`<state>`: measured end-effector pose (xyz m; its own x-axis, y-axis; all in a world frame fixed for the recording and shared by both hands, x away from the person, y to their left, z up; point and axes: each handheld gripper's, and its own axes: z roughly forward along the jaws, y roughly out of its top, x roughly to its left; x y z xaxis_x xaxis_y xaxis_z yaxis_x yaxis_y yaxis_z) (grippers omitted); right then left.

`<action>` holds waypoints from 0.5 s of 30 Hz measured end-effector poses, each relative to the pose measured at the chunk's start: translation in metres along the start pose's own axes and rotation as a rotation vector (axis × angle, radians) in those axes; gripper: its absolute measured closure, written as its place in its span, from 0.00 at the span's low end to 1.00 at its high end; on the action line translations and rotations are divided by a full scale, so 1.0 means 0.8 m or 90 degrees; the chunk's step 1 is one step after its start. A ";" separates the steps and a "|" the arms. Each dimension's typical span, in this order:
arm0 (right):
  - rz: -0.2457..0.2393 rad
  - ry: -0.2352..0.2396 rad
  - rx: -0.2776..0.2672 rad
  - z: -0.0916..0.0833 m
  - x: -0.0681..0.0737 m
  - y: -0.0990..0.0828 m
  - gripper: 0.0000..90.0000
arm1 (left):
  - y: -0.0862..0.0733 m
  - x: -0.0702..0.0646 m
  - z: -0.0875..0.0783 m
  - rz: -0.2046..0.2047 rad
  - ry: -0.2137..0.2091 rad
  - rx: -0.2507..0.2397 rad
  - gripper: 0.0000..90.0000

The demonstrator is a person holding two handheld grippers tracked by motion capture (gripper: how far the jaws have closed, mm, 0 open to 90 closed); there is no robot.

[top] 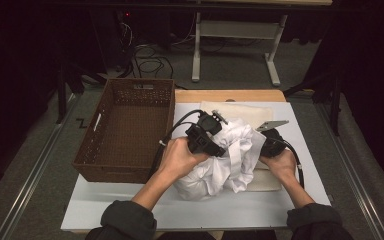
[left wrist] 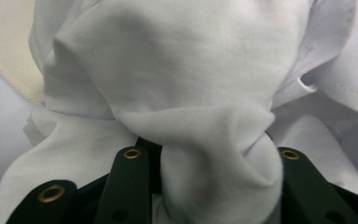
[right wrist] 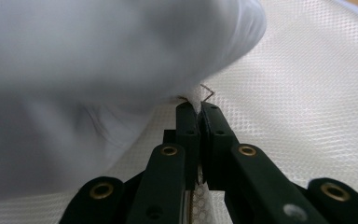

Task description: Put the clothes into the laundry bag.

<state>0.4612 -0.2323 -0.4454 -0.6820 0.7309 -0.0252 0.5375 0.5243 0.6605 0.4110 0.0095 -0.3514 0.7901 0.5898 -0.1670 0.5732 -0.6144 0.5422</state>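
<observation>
The white garment [top: 227, 160] sits bunched in a loose heap in the middle of the white board [top: 130, 202], draped partly over a cream cloth [top: 240, 109] lying beneath it. The left gripper [top: 215, 147] is buried in the heap's top left side; in the left gripper view a thick roll of white fabric [left wrist: 214, 177] fills the gap between its 2 jaws, which stand apart around it, though I cannot tell whether the pads actually press on it. The right gripper [right wrist: 199, 108] is clenched, jaws all but together, nipping a thin edge of the garment right at the tips, a stray thread poking out, just above the cream mesh [right wrist: 307, 116]. Over on the left stands the brown woven basket [top: 87, 162], touching the board's edge, nothing in it.

This looks like gathering the garment for a lift. To do it well, I'd say the left wants a firm bite on that roll before rising, while the right's pinch stays shallow, so both hands should rise together and avoid dragging the cream cloth along.
</observation>
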 end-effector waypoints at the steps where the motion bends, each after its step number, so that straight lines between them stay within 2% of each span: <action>1: 0.005 0.001 0.007 0.002 0.002 0.000 0.98 | -0.006 0.002 0.009 0.000 -0.002 0.001 0.70; 4: 0.004 0.008 0.010 0.007 0.003 0.001 0.98 | -0.019 0.005 0.027 -0.001 -0.011 0.003 0.70; 9: 0.015 0.021 0.020 0.010 0.001 0.001 0.98 | -0.045 0.017 0.060 -0.012 -0.042 -0.010 0.69; 12: 0.017 0.007 0.031 0.011 0.001 0.001 0.97 | -0.053 0.024 0.072 -0.025 -0.054 -0.029 0.68; 13: 0.019 -0.009 0.035 0.011 0.002 0.002 0.96 | -0.055 0.025 0.074 -0.027 -0.055 -0.034 0.67; 15: 0.026 -0.019 0.041 0.012 0.004 0.004 0.96 | -0.060 0.026 0.083 -0.026 -0.052 -0.040 0.66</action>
<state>0.4655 -0.2239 -0.4502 -0.6449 0.7640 -0.0222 0.5954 0.5204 0.6120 0.4145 0.0166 -0.4355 0.7827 0.5674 -0.2559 0.5930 -0.5550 0.5834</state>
